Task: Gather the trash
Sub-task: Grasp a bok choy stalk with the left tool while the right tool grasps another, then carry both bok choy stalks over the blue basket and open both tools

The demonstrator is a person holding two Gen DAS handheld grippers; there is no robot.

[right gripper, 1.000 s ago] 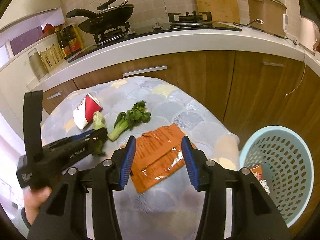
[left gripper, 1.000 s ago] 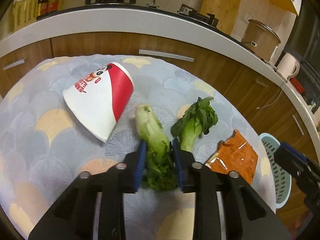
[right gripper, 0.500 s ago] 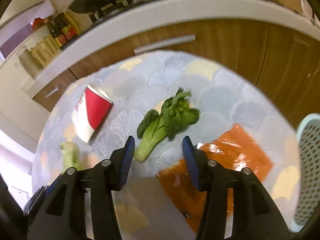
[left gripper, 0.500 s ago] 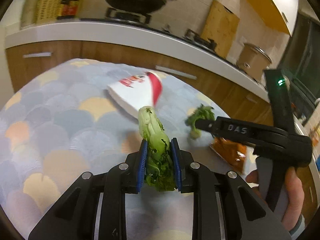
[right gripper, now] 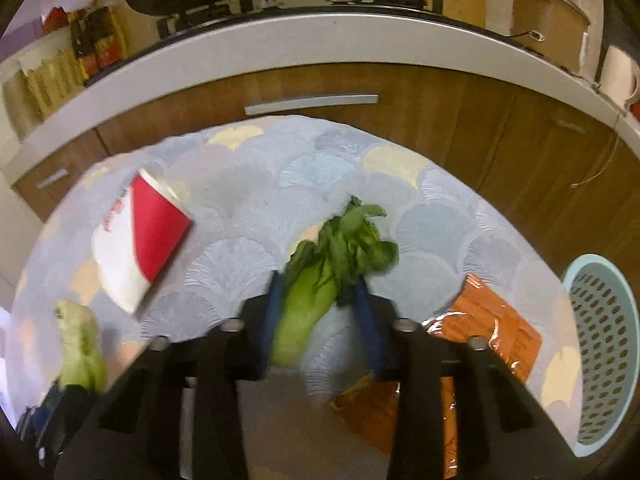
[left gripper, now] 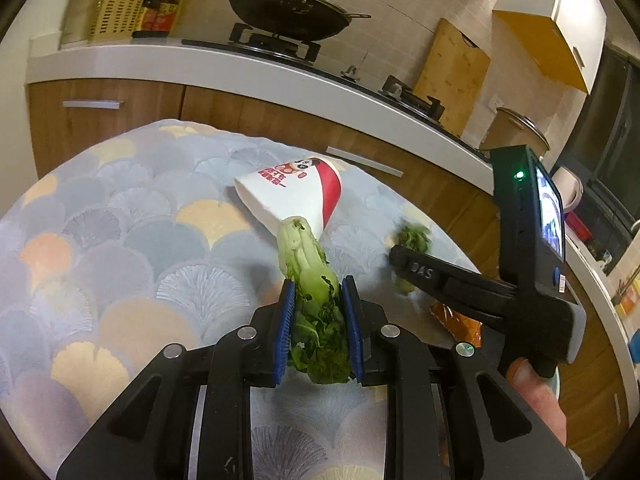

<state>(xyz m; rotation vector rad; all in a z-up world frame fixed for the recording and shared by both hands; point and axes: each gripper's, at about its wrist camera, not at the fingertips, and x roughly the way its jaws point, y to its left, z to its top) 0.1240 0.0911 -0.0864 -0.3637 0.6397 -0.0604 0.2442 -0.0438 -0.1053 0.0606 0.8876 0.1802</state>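
Note:
My left gripper (left gripper: 318, 292) is shut on a pale green vegetable stalk (left gripper: 306, 264) and holds it above the table; the stalk also shows at the lower left of the right wrist view (right gripper: 78, 344). My right gripper (right gripper: 318, 292) is open, its fingers on either side of a leafy green vegetable (right gripper: 332, 264) that lies on the table. A flattened red and white paper cup (right gripper: 136, 244) lies to the left, also in the left wrist view (left gripper: 296, 196). An orange wrapper (right gripper: 480, 332) lies to the right.
The round table has a scallop-patterned cloth (right gripper: 260, 200). A light blue perforated basket (right gripper: 604, 352) stands on the floor past the table's right edge. Wooden cabinets (right gripper: 440, 120) and a white counter (right gripper: 320, 36) with a stove run behind.
My left gripper has lifted the pale stalk higher off the table. My right gripper has moved forward and down, so its fingers now stand around the leafy vegetable.

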